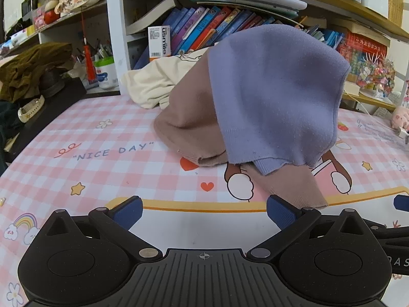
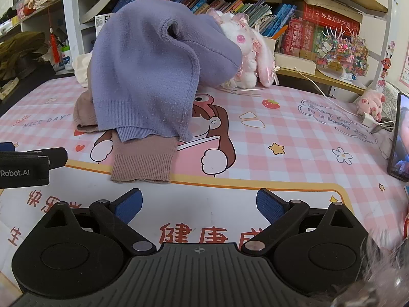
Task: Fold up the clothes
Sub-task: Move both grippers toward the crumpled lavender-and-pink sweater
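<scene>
Both my tools, left tool [image 1: 204, 211] and right tool [image 2: 199, 203], gape wide, empty; purple sweater [image 2: 143, 76] heaped at 12 o'clock on the counter [image 2: 294, 138].

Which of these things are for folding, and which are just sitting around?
For folding:
purple sweater
brown sweater
cream garment
left gripper and right gripper, both open and empty

Just sitting around:
white plush bunny
pink pig toy
phone
books
</scene>
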`<state>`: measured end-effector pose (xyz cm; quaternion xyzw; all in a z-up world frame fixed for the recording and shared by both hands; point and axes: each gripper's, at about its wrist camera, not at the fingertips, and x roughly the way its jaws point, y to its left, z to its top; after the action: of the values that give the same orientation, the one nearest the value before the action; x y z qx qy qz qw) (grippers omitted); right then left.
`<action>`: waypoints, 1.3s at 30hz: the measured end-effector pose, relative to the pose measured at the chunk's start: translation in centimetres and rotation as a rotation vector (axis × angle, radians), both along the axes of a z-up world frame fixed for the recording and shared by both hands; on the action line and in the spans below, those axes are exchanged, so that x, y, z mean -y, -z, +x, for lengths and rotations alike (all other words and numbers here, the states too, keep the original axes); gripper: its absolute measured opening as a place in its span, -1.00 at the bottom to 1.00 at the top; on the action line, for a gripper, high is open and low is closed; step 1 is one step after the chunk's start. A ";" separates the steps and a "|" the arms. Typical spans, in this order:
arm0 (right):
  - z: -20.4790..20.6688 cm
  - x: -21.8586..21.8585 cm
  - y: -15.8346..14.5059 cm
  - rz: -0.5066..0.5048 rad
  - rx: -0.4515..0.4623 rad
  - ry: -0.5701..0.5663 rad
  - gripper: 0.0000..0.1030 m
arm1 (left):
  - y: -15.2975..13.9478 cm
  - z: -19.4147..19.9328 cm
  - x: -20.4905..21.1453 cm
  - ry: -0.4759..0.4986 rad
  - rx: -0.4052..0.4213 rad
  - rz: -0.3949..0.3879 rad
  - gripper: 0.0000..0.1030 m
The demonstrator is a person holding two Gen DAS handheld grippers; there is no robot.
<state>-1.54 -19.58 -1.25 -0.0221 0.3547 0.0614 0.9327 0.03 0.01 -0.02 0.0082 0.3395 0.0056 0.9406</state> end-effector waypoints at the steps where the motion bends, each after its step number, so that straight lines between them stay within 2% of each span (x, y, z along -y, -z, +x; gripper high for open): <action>1: 0.0 0.0 0.0 0.001 -0.001 0.000 0.87 | 0.0 0.0 0.0 0.000 -0.001 0.000 1.00; 18: 0.7 -0.2 0.4 0.008 -0.013 -0.008 0.87 | 0.2 0.3 -0.3 -0.006 -0.020 -0.004 1.00; 39: 0.4 0.0 0.1 0.019 0.001 -0.014 0.87 | -0.3 -0.4 -0.3 -0.021 -0.006 -0.008 1.00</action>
<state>-1.15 -19.57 -1.32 -0.0158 0.3537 0.0711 0.9325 -0.34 0.32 0.24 0.0008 0.3422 0.0140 0.9395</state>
